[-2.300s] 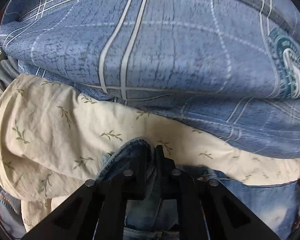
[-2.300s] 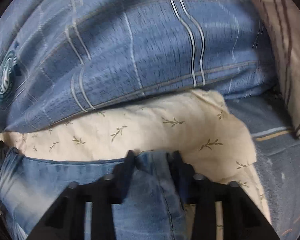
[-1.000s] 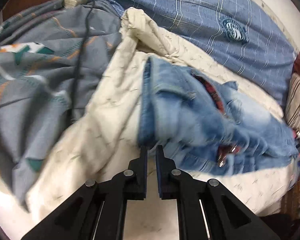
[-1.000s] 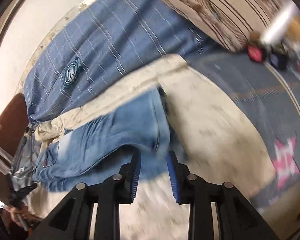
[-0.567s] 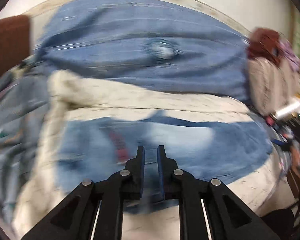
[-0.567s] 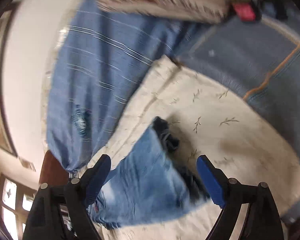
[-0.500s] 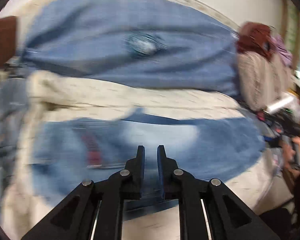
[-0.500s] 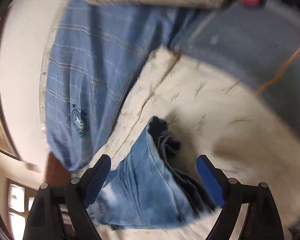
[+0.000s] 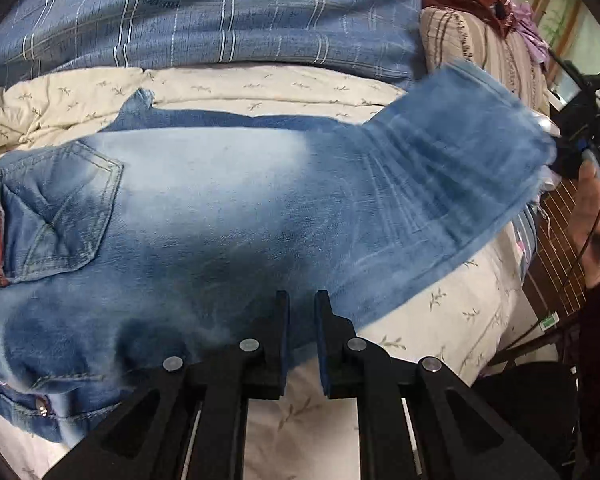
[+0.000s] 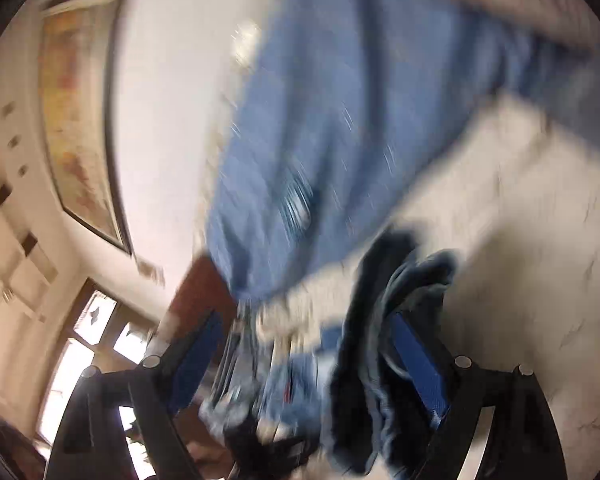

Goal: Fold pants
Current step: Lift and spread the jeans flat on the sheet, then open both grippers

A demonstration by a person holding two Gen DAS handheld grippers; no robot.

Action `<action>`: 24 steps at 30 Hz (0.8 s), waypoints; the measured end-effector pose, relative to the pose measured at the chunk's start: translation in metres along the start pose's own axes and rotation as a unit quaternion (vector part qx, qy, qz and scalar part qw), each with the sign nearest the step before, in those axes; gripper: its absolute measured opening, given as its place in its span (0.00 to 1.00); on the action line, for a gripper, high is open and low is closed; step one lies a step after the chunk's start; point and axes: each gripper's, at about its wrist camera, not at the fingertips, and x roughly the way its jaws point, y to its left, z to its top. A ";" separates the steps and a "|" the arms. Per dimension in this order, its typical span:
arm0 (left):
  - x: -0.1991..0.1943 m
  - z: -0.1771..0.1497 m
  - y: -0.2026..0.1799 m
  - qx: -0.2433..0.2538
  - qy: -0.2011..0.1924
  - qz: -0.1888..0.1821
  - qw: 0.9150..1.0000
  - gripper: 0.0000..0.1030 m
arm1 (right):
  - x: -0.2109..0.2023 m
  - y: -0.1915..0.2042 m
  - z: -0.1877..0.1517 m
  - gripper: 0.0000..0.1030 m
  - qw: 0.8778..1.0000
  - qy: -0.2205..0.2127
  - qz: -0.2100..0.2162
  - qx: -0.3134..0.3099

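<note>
Lying across the cream leaf-print sheet (image 9: 260,84) on the bed, the jeans (image 9: 220,208) spread waist-left, back pocket (image 9: 60,216) up, while their leg end lifts off the bed toward its right edge. The left claw (image 9: 301,320) hovers low over the jeans' near edge, pointing across the bed, its fingers nearly together with nothing between them. The right claw (image 10: 304,344), tilted steeply up toward the wall, stands wide apart with bunched denim between its fingers; blur hides any contact. A blue plaid blanket (image 9: 220,20) lies behind.
</note>
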 end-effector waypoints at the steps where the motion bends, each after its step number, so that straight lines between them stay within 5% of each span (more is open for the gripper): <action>1: -0.003 0.000 0.001 0.000 -0.002 -0.003 1.000 0.11 | -0.010 0.008 -0.001 0.86 0.999 -0.026 -0.024 -0.020; 3: -0.008 -0.001 0.007 -0.010 0.001 -0.013 1.000 0.11 | -0.021 0.020 -0.004 0.87 0.993 -0.046 -0.095 -0.055; 7: -0.015 0.001 0.015 -0.026 -0.005 -0.020 0.999 0.11 | -0.011 0.034 -0.022 0.87 0.981 -0.024 -0.167 -0.090; 11: -0.041 0.009 0.025 -0.039 -0.059 0.001 0.998 0.11 | 0.016 0.037 -0.043 0.85 0.967 0.023 -0.220 -0.127; 14: -0.064 0.009 0.047 -0.075 -0.104 0.029 0.991 0.16 | 0.046 0.007 -0.053 0.81 0.958 0.068 -0.260 -0.098; 19: -0.092 -0.010 0.095 -0.162 -0.130 0.138 0.968 0.17 | 0.070 -0.039 -0.081 0.73 0.938 0.114 -0.323 -0.058; 21: -0.097 -0.018 0.105 -0.171 -0.126 0.193 0.958 0.17 | 0.072 -0.043 -0.093 0.70 0.919 0.123 -0.366 -0.077; 24: -0.093 -0.029 0.122 -0.188 -0.096 0.223 0.952 0.17 | 0.080 -0.038 -0.110 0.69 0.885 0.152 -0.422 -0.126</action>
